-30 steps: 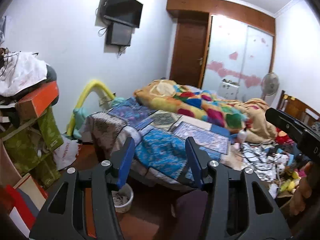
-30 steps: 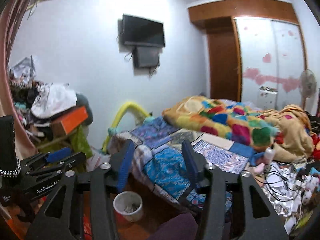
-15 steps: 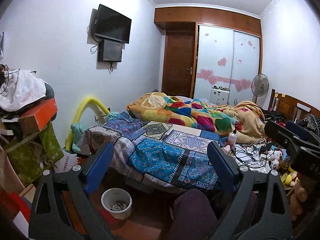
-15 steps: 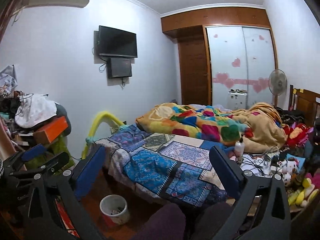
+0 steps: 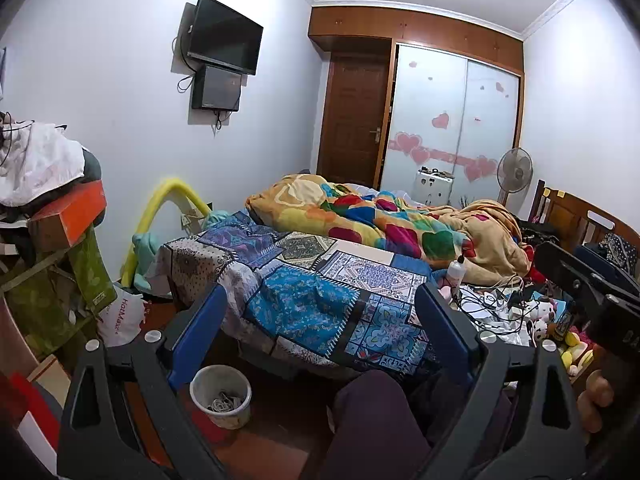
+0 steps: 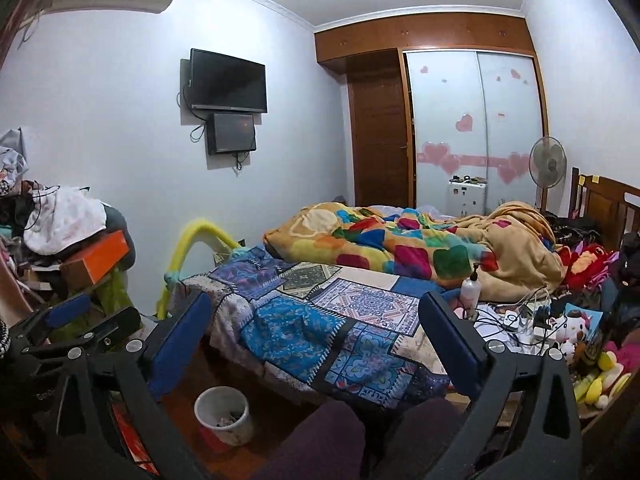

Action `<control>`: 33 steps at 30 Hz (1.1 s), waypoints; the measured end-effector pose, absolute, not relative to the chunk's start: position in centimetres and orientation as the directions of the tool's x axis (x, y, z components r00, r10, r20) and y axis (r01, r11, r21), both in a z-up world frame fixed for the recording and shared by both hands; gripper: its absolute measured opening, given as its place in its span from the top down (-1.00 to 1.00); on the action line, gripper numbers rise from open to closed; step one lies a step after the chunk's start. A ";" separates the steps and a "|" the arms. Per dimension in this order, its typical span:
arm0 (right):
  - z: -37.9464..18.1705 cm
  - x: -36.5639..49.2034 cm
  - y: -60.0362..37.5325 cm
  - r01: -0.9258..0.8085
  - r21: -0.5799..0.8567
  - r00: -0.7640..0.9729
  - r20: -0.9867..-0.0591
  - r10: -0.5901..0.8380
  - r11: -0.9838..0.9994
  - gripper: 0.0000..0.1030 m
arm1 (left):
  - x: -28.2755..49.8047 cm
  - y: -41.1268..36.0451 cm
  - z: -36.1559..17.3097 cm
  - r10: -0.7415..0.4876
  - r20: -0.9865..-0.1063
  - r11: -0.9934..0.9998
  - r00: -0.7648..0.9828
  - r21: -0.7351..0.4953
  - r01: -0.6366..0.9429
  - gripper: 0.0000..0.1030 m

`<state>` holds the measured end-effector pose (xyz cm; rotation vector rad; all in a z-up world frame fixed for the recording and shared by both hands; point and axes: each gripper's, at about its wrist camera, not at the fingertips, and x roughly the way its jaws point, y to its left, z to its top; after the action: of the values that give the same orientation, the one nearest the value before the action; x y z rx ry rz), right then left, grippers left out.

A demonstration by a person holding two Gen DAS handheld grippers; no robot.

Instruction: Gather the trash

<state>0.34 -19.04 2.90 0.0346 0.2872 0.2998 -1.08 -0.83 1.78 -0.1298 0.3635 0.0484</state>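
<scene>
1. Compared with a second ago, both grippers are seen spread wide: the left gripper (image 5: 318,320) and the right gripper (image 6: 316,322) were then nearly closed, and their blue pads are now held far apart with nothing between them
2. Since half a second ago the two views are changed only slightly, and the jaws are held at about the same width
3. A white trash bin (image 5: 221,396) is seen on the reddish floor, low in both views, just inside the left-hand finger (image 5: 196,340) of the left gripper and below the foot of the bed; in the right wrist view the bin (image 6: 224,414) is found between the two fingers, nearer the left-hand one
4. Crumpled pale scraps are held in the bin, and it is only partly filled
5. The patchwork bedspread (image 5: 316,304) is spanned by the open jaws of both grippers, well apart from them
6. Farther right, a pump bottle (image 6: 471,288) is stood on the bed beside a tangle of cables (image 6: 516,320)
7. At the back, a wardrobe with heart stickers (image 6: 476,132) is seen
</scene>
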 end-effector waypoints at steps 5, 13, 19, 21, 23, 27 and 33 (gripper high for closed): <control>3.2 0.3 -19.3 -0.294 0.078 0.912 -0.277 0.304 0.953 -1.00 | -1.0 -0.9 1.7 0.030 -0.360 0.991 0.932 -0.114 -0.076 -0.85; 3.3 0.3 -19.1 -0.295 0.076 0.911 -0.278 0.304 0.953 -1.00 | -1.1 -0.9 1.6 0.033 -0.361 0.991 0.932 -0.108 -0.077 -0.85; 3.3 0.3 -19.1 -0.296 0.075 0.911 -0.278 0.305 0.952 -1.00 | -1.3 -0.8 1.5 0.044 -0.364 0.993 0.931 -0.090 -0.082 -0.85; 3.3 0.3 -19.1 -0.296 0.075 0.911 -0.278 0.305 0.952 -1.00 | -1.3 -0.9 1.5 0.042 -0.364 0.993 0.931 -0.086 -0.079 -0.85; 3.3 0.4 -19.1 -0.294 0.074 0.911 -0.278 0.303 0.953 -1.00 | -1.3 -0.9 1.5 0.044 -0.364 0.993 0.931 -0.087 -0.081 -0.85; 3.3 0.3 -19.2 -0.295 0.075 0.910 -0.281 0.304 0.953 -1.00 | -1.3 -0.9 1.5 0.044 -0.364 0.993 0.930 -0.086 -0.080 -0.88; 3.2 0.3 -19.4 -0.301 0.074 0.907 -0.286 0.309 0.951 -1.00 | -1.5 -1.0 1.5 0.050 -0.360 0.994 0.932 -0.069 -0.080 -0.93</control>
<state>0.28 -19.36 3.20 0.0288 0.2994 0.3148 -1.51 -1.01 1.53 -0.0831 0.3657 0.0667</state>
